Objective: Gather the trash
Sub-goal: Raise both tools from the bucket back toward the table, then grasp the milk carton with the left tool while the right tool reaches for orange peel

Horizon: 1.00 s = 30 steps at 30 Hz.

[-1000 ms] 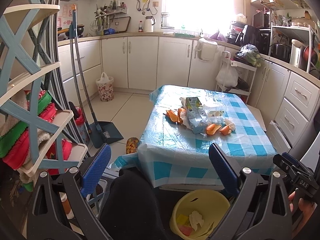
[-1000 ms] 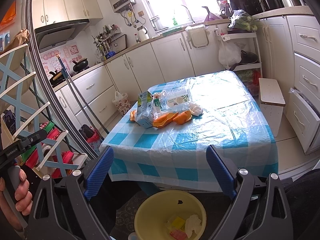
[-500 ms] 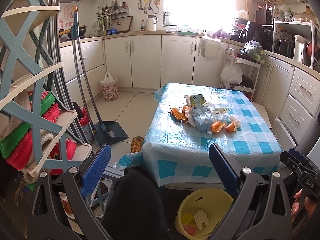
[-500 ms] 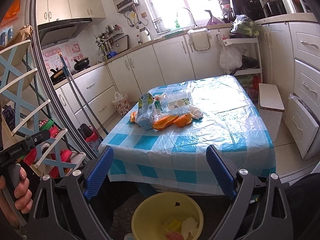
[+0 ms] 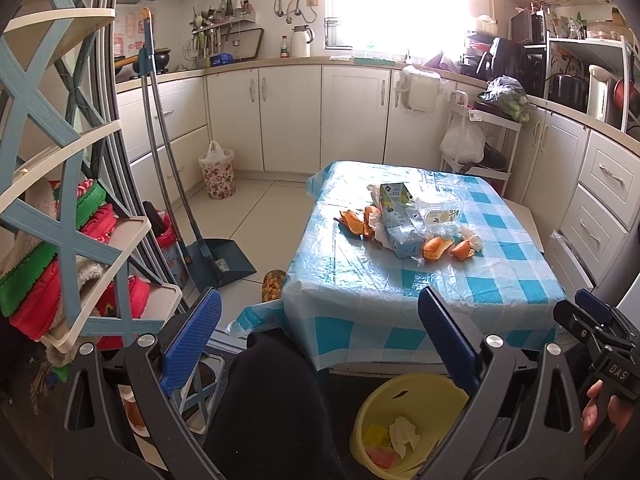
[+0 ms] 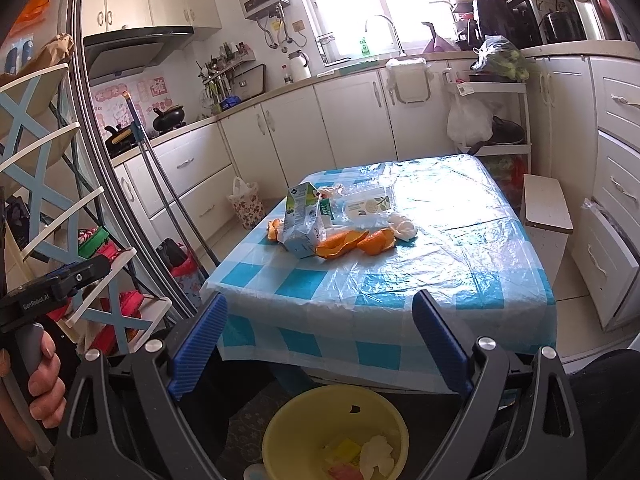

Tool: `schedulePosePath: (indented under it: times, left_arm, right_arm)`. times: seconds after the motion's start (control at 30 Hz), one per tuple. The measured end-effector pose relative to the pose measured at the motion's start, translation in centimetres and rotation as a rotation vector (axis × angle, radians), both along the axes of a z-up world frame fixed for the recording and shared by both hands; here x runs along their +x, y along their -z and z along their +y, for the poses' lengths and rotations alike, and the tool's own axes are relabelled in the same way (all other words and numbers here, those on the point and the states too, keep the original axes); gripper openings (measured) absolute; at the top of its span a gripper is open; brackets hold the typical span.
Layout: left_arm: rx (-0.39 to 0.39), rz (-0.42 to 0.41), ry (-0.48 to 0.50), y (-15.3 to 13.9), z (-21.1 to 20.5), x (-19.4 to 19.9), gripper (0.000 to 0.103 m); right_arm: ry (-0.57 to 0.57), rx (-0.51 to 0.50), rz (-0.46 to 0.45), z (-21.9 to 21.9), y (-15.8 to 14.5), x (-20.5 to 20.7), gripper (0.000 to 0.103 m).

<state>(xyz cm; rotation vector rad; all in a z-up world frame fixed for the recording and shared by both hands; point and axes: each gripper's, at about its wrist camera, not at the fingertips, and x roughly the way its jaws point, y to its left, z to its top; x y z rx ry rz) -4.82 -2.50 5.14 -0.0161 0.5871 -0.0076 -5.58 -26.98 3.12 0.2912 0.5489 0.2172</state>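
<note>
A pile of trash lies mid-table on the blue checked tablecloth [image 5: 440, 292]: a crumpled milk carton [image 5: 400, 220] [image 6: 304, 220], orange peels [image 5: 438, 248] [image 6: 352, 242], a clear plastic tray [image 5: 440, 210] [image 6: 366, 204] and a white tissue ball [image 6: 404, 228]. A yellow bin [image 5: 404, 424] [image 6: 336, 432] with some scraps stands on the floor below the table's near edge. My left gripper [image 5: 320, 340] and right gripper [image 6: 320, 344] are both open and empty, held well back from the table above the bin.
A shoe rack [image 5: 72, 240] stands close on the left. A broom and dustpan [image 5: 212, 252] lean beside it. A flowered waste basket [image 5: 218, 174] sits by the far cabinets. A white step stool [image 6: 546, 208] and drawers [image 6: 616, 216] are right of the table.
Both grippers have drawn back slightly and risen, so the table looks a little farther away. Jaws stay open. The trash has not moved.
</note>
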Motion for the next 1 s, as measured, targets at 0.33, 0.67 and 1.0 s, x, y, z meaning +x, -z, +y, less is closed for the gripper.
schedulePosePath:
  times: [0.33, 0.67, 1.0]
  left_arm:
    - [-0.035, 0.036, 0.018, 1.2, -0.1, 1.4, 0.096]
    - [-0.046, 0.111, 0.076, 2.7, -3.4, 5.2, 0.096]
    - [-0.089, 0.153, 0.086, 2.9, -6.3, 10.7, 0.096]
  right_arm:
    - [-0.023, -0.023, 0.023, 1.2, 0.3, 1.0, 0.09]
    - [0.002, 0.011, 0.104, -0.4, 1.3, 3.5, 0.09]
    - [-0.019, 0.026, 0.225, -1.5, 2.6, 9.2, 0.082]
